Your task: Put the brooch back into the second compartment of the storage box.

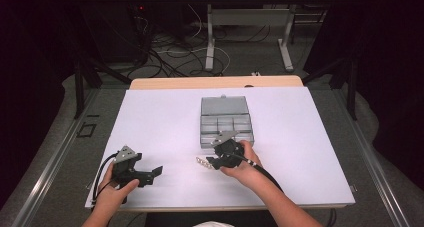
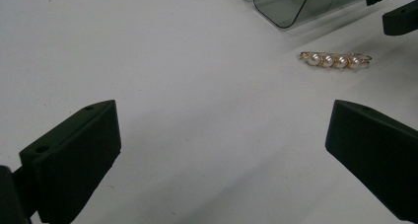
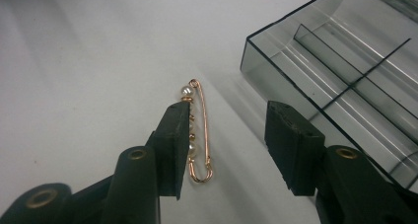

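Observation:
A gold pin (image 3: 202,130) set with a row of pearls lies flat on the white table sheet (image 1: 160,122), just in front of a clear grey compartment box (image 3: 276,56). My right gripper (image 3: 229,120) hovers over the pin with its jaws apart. The left jaw covers part of the pearl row, and the other jaw stands clear on the box side. In the high view the right gripper (image 1: 212,162) sits at the box's near edge with the pin (image 1: 202,162) at its tips. My left gripper (image 1: 155,171) rests open and empty at the front left. It faces the pin (image 2: 335,60).
The box (image 1: 226,107) stands mid-table with its lid laid back, and its several compartments look empty. The table's front edge runs just below both hands. Table legs and cables are on the floor beyond the far edge.

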`<state>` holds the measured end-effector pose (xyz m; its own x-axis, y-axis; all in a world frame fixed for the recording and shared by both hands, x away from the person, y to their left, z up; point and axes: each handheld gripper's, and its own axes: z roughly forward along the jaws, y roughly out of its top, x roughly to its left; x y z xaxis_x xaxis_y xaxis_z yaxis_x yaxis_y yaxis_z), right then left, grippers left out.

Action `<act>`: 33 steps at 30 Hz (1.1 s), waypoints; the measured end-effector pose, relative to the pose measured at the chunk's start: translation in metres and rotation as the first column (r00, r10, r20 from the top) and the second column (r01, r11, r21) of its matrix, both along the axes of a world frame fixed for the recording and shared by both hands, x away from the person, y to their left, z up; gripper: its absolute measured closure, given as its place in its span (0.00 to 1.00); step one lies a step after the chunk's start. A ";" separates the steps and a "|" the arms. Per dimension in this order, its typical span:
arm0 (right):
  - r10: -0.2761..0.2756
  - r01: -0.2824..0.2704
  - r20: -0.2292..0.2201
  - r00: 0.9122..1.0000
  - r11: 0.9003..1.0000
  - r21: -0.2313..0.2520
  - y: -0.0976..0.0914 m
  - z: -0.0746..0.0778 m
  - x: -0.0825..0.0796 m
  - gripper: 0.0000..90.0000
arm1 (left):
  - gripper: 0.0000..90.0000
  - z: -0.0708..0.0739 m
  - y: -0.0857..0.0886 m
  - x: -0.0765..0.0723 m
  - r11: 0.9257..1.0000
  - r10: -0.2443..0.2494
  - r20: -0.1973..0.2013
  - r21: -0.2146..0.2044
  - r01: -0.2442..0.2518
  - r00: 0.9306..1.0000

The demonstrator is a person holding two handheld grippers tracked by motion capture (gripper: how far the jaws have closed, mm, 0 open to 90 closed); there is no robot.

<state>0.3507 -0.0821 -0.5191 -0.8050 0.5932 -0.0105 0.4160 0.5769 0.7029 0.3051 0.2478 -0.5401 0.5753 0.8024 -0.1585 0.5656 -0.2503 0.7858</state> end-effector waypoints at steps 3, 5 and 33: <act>0.015 -0.016 -0.014 1.000 1.000 -0.017 0.004 -0.001 0.001 0.59 | 0.00 0.000 0.000 0.000 1.000 0.001 -0.001 0.000 -0.001 1.000; 0.030 -0.030 -0.014 0.999 0.999 -0.026 0.007 -0.002 0.003 0.61 | 0.00 0.000 0.000 0.000 1.000 0.001 -0.001 0.000 -0.001 1.000; 0.093 -0.114 -0.148 0.985 0.984 -0.135 0.035 0.001 0.020 0.72 | 0.00 -0.001 0.000 0.001 1.000 -0.008 -0.004 0.006 0.008 1.000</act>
<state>0.3712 -0.0474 -0.5180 -0.8613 0.5073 0.0290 0.4378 0.7119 0.5491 0.3059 0.2478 -0.5407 0.5813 0.7986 -0.1559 0.5664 -0.2595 0.7822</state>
